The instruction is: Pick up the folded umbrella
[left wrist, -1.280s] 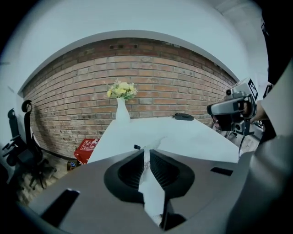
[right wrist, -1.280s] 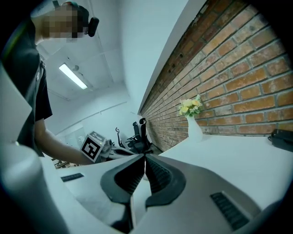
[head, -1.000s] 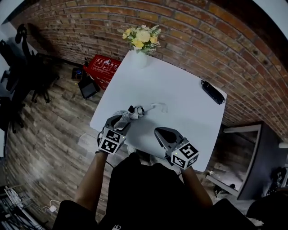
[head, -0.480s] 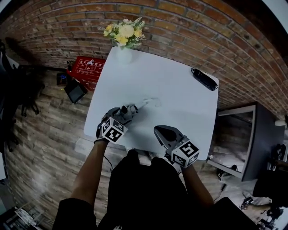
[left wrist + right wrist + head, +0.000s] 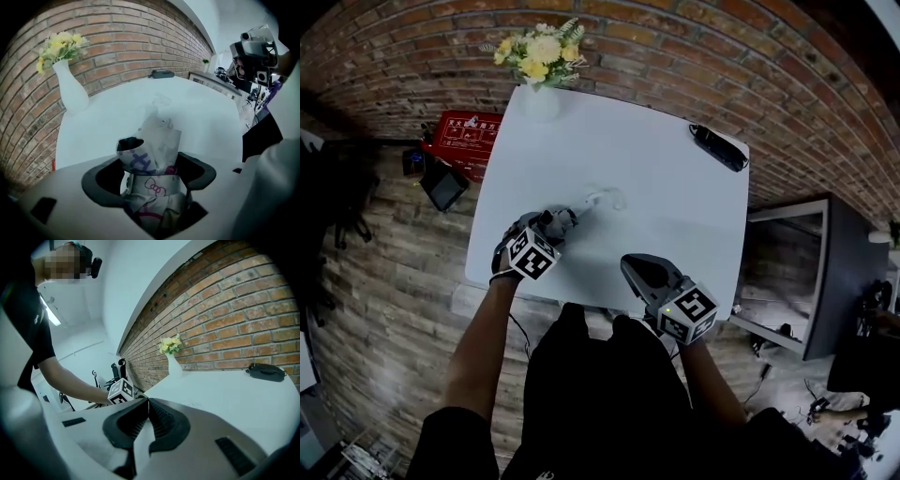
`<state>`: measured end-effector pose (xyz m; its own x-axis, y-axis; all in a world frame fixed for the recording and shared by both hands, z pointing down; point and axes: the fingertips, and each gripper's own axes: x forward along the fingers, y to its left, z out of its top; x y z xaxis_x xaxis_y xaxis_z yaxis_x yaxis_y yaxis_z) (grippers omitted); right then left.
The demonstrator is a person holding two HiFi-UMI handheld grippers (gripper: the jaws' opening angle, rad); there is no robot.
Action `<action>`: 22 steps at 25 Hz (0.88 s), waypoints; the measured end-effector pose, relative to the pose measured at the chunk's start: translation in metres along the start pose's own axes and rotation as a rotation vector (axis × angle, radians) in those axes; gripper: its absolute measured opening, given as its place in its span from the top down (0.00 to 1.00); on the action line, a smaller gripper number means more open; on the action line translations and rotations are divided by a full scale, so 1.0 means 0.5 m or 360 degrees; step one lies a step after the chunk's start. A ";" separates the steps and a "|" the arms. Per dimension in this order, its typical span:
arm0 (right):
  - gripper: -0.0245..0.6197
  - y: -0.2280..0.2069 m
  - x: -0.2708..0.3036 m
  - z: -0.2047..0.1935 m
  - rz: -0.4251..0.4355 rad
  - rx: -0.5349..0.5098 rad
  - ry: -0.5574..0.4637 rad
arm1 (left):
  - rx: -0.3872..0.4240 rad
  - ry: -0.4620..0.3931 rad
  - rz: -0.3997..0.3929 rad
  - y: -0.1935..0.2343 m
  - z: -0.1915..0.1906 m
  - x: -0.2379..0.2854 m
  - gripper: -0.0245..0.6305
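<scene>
A: Where's the umbrella (image 5: 157,136)?

B: Lower centre of the left gripper view, on the white table (image 5: 661,202), btw the jaws of the left gripper (image 5: 151,174); those jaws have just been opening and now stand wide; dark gap shows on the umbrella's left side, so no squeeze on it.

A: And the right gripper (image 5: 147,401)?

B: Lower middle of the head view, over the table's near edge, apart from the umbrella; jaws together, nothing btw them.

A: What's around it?

B: Thin pale loop (image 5: 607,197) on the tabletop just past the umbrella's far end; white vase (image 5: 540,99) w/ yellow flowers (image 5: 534,52) at the table's upper-left corner, well apart; black case (image 5: 719,147) at the upper-right edge, also well apart; red crate (image 5: 464,136) on the wood floor (image 5: 394,300) left of the table; brick wall (image 5: 675,47) across the top.
</scene>
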<state>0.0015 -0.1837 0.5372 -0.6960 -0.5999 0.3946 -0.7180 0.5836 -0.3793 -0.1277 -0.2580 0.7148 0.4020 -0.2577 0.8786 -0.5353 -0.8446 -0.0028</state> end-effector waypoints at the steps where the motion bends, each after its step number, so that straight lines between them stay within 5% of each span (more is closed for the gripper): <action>1: 0.93 -0.001 0.000 0.000 -0.0002 0.0004 0.0000 | 0.0001 0.0016 -0.0009 0.000 -0.002 0.002 0.42; 11: 0.93 -0.026 -0.012 -0.007 -0.0033 0.0025 0.0002 | -0.0020 0.0126 -0.0158 -0.007 -0.016 0.019 0.47; 22: 0.93 -0.037 -0.023 0.000 -0.0009 -0.0006 -0.0021 | -0.0033 0.0075 -0.0123 -0.007 -0.003 -0.001 0.51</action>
<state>0.0228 -0.1876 0.5396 -0.6917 -0.6104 0.3859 -0.7221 0.5821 -0.3737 -0.1271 -0.2542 0.7150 0.4076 -0.1694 0.8973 -0.5194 -0.8512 0.0752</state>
